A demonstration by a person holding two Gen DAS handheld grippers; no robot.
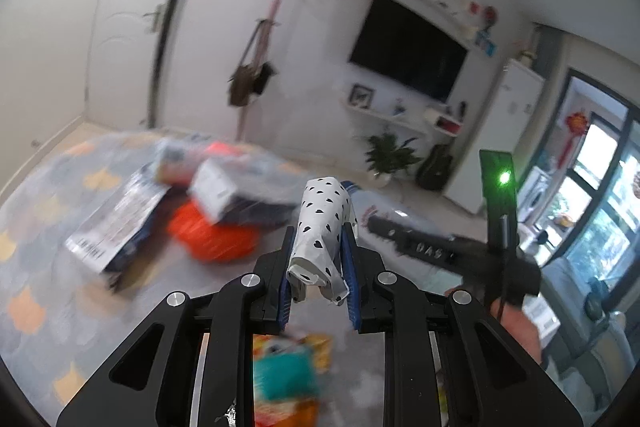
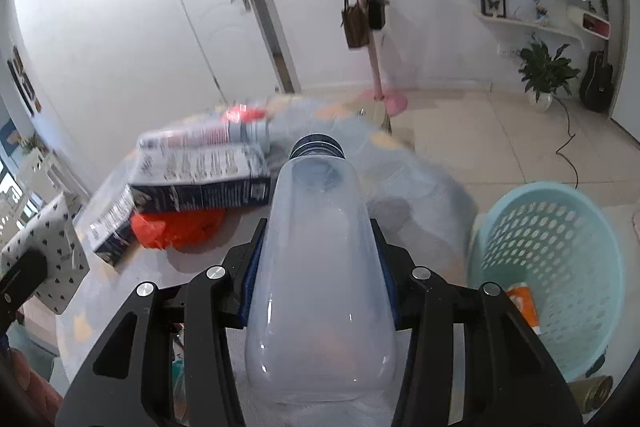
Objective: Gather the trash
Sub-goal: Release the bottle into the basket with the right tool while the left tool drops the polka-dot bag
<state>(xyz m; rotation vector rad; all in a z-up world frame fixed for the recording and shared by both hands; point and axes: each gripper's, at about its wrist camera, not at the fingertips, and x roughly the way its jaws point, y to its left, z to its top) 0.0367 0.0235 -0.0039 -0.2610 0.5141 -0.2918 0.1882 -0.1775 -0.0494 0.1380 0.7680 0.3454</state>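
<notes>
My left gripper [image 1: 319, 251] is shut on a white wrapper with black hearts [image 1: 320, 231] and holds it above the table. The wrapper also shows at the left edge of the right wrist view [image 2: 48, 251]. My right gripper [image 2: 318, 247] is shut on a clear plastic bottle with a dark blue cap [image 2: 318, 247], held over the table. A turquoise mesh basket [image 2: 548, 267] stands to the right of the bottle, with an orange packet [image 2: 522, 305] inside. On the table lie dark blue boxes [image 2: 200, 183] and an orange bag [image 2: 176, 227].
The table has a patterned grey cloth [image 1: 48, 267]. A colourful snack packet [image 1: 288, 367] lies under my left gripper. A pink coat stand [image 2: 372, 47] with bags, a potted plant [image 2: 544, 71] and a guitar [image 2: 598, 83] stand on the tiled floor beyond.
</notes>
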